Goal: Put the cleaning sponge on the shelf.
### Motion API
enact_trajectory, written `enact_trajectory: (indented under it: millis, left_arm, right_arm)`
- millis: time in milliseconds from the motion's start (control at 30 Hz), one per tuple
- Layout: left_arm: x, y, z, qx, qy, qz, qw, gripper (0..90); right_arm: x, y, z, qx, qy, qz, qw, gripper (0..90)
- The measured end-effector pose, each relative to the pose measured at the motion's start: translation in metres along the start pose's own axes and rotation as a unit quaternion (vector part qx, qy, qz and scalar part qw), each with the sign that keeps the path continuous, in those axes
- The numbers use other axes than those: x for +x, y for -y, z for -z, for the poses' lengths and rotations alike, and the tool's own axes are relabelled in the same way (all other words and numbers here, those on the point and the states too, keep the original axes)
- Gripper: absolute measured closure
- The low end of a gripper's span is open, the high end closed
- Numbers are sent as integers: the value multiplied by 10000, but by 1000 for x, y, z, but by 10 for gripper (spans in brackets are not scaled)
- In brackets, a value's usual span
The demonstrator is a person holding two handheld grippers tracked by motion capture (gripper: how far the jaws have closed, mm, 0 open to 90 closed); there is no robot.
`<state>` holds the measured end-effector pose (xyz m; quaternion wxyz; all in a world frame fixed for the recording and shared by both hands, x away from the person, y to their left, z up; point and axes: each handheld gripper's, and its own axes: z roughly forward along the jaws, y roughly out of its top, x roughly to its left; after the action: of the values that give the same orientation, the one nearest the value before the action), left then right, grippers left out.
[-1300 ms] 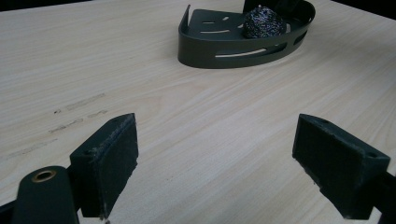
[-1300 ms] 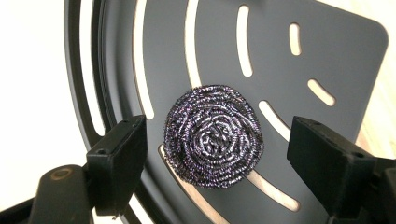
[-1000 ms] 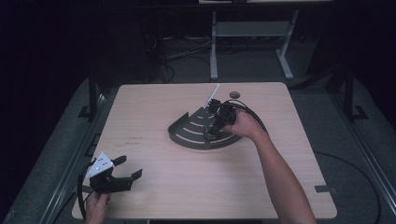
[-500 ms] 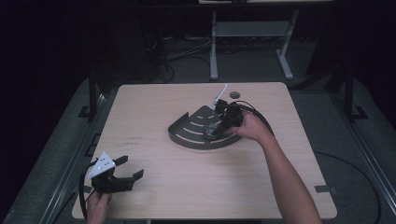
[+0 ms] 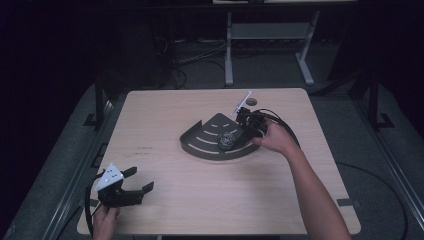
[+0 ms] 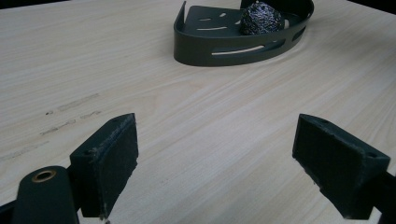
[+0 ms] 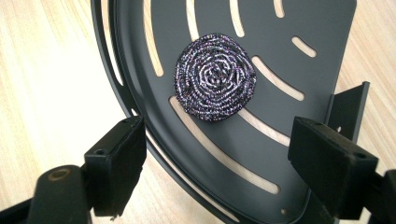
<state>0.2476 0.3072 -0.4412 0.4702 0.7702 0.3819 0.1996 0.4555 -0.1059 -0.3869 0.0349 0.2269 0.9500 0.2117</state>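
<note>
High view first: the right gripper (image 5: pixel 246 131) hovers at the right end of the dark fan-shaped tray (image 5: pixel 200 145), jaws spread wide with nothing between them. Its own camera looks straight down on the steel-wool scrubber (image 7: pixel 215 77), a round coiled pad lying flat on the tray's slotted floor (image 7: pixel 317 28), just ahead of the pads and free of them. Over at the near left corner of the wooden table (image 5: pixel 165 110), the left gripper (image 5: pixel 134 190) sits low, jaws released, empty, well apart from the tray.
</note>
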Motion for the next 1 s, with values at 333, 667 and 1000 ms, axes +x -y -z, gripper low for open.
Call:
enact_trajectory:
  millis: [333,667,1000]
  left_arm:
    - [-1,0,-1,12,3,-31,10000,137]
    - [-2,-1,0,7,8,-15,10000,137]
    - [-3,-1,-1,19,25,-13,10000,137]
  right_arm:
    - [2,10,5,5,9,-42,10000,190]
    - [6,23,11,-3,5,-125,9999,181]
    - [7,37,13,7,1,-206,9998,179]
